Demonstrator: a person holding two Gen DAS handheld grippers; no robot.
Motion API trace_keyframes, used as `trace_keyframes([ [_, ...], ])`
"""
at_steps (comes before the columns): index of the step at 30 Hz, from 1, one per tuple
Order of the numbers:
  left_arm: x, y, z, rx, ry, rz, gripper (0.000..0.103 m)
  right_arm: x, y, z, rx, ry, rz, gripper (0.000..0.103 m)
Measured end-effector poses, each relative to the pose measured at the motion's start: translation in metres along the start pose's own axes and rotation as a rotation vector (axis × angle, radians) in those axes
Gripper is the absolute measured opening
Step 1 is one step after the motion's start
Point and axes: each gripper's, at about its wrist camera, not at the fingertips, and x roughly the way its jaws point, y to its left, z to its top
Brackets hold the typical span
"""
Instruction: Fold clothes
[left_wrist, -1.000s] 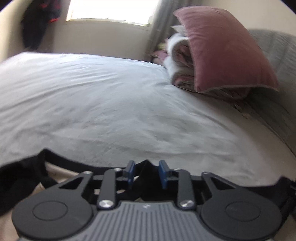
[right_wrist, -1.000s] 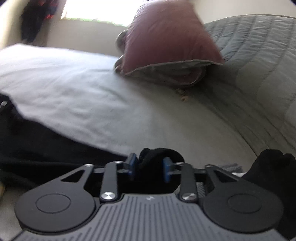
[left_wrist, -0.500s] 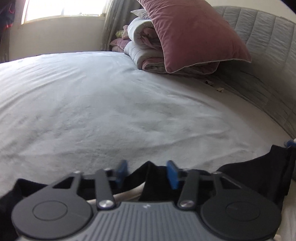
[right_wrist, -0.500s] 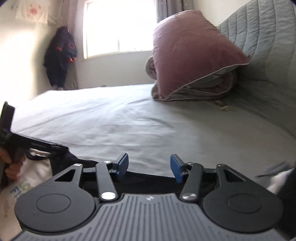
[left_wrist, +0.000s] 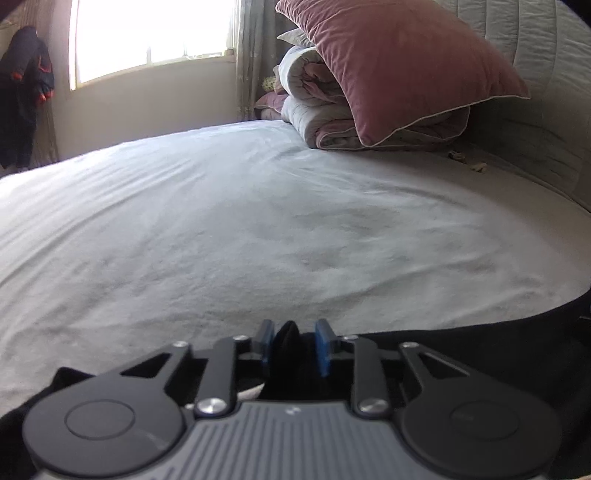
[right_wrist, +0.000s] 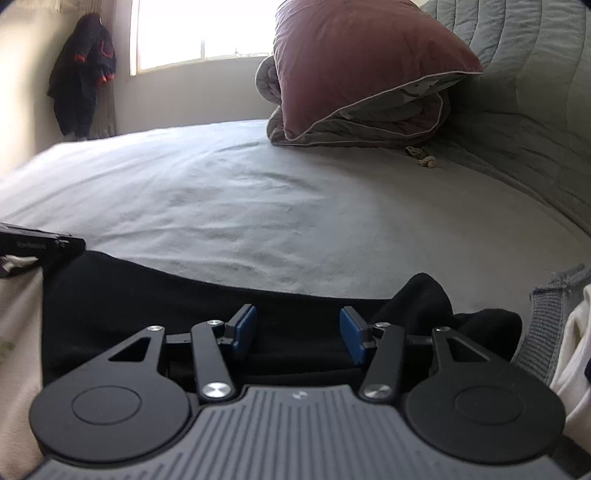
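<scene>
A black garment (left_wrist: 461, 354) lies spread along the near edge of the grey bed sheet (left_wrist: 258, 221). My left gripper (left_wrist: 293, 345) has a raised fold of this black cloth between its blue pads. Its jaws are opening while the cloth still fills the gap. In the right wrist view the same black garment (right_wrist: 166, 291) stretches across the front. My right gripper (right_wrist: 298, 332) stands open just above it, its pads clear of the cloth. A bunched corner of the garment (right_wrist: 424, 295) sticks up right of it. The left gripper's body (right_wrist: 37, 245) shows at the left edge.
A pink pillow (left_wrist: 399, 62) leans on a folded duvet (left_wrist: 314, 110) against the quilted grey headboard (right_wrist: 535, 92) at the far right. A pale garment (right_wrist: 18, 332) lies left, grey and white clothes (right_wrist: 554, 306) right. A dark jacket (right_wrist: 83, 74) hangs beside the window.
My right gripper let go of the bunched black cloth and opened wide. Both hands sank toward the bed and rolled level. The left pads spread, then narrowed on the fold.
</scene>
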Motion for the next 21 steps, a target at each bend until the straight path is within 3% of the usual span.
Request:
trace_keyframes([
  [9, -0.069, -0.052, -0.011, 0.103, 0.063, -0.050, 0.047, -0.011, -0.004, 0.002, 0.010, 0.015, 0.148, 0.056],
  [16, -0.115, -0.069, -0.042, -0.002, 0.143, -0.121, 0.047, -0.017, 0.005, 0.007, 0.026, 0.030, 0.222, 0.056],
  [21, -0.134, -0.081, -0.060, 0.080, 0.164, -0.101, 0.047, -0.042, 0.009, 0.012, 0.121, 0.102, 0.268, 0.056],
])
